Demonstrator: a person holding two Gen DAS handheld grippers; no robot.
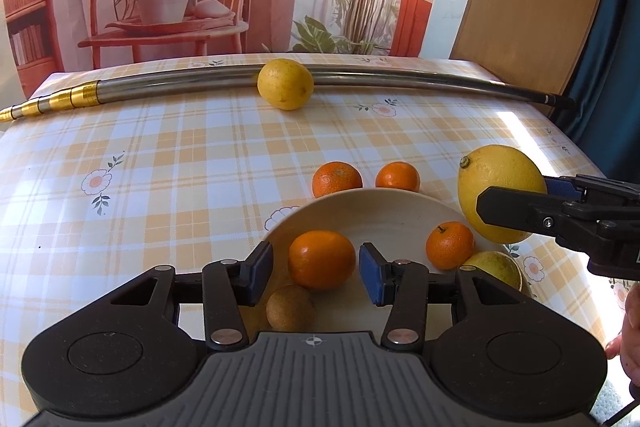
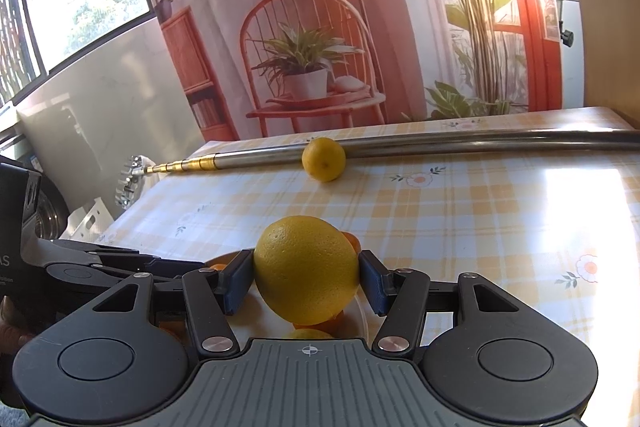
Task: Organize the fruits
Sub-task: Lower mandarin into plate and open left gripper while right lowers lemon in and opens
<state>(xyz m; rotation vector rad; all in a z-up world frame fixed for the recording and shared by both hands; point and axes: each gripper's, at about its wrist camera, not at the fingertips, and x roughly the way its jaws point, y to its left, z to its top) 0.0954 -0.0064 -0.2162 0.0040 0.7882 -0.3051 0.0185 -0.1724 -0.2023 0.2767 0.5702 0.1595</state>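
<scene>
A: Where is the big lemon [image 2: 306,269]?

B: The right gripper [image 2: 306,281] squeezes it from both sides. It hangs in the air just above the far edge of the bowl [image 1: 384,201].

A: What is under it?

B: A small orange [image 1: 449,245] and a greenish fruit [image 1: 498,267]. So I think it should go down slowly and let go low, or the lemon may bump them and roll out.

A: And the left gripper [image 1: 316,273]?

B: Its pads [image 1: 258,273] are spread apart, with another orange [image 1: 321,259] sitting in the bowl between them, not touched. A brown round fruit [image 1: 290,308] lies closer in.

A: More to fetch?

B: Yes. Two oranges [image 1: 337,179] sit just past the bowl, and one lemon [image 1: 285,84] leans on the metal pole [image 1: 180,83] far ahead.
</scene>
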